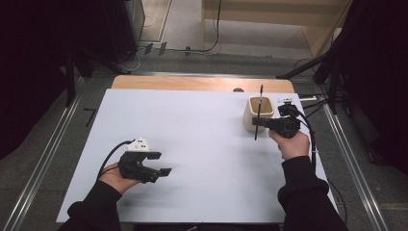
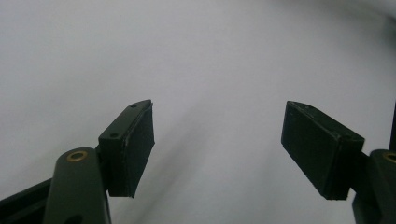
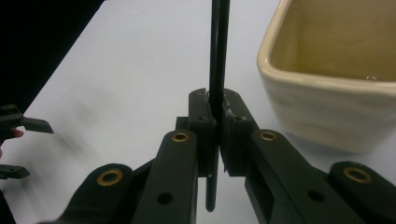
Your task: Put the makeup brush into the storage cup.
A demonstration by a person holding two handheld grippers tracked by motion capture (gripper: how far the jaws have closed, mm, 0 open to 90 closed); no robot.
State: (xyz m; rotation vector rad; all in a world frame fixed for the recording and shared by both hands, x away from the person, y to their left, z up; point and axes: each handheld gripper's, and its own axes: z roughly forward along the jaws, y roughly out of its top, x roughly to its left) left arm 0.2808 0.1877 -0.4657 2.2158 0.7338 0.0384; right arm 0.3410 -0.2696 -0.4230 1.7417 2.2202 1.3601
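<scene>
The right gripper (image 1: 259,122) is seen at about 2 o'clock on the table, its jaws closed tight on a thin black rod (image 1: 259,111). In the right gripper view the same right gripper (image 3: 215,122) is shown with both pads pressed against the rod (image 3: 218,56), which passes straight between them, a long part rising toward 12 o'clock and a short end hanging below the pads toward 6 o'clock. From above, the rod is held roughly upright, its upper end crossing in front of a cream square cup (image 1: 260,111). That cup (image 3: 327,88) stands just beside the closed jaws, at 2 o'clock from them, apart from the rod as far as can be told.

The left gripper (image 1: 159,163) is held at about 8 o'clock on the table, well apart from the cup. Its jaws are spread wide, and nothing is gripped; in the left gripper view the left gripper (image 2: 217,149) is shown with bare white table (image 2: 196,56) between its pads.

The white table (image 1: 192,125) is bordered at 12 o'clock by a wooden strip (image 1: 202,83).
</scene>
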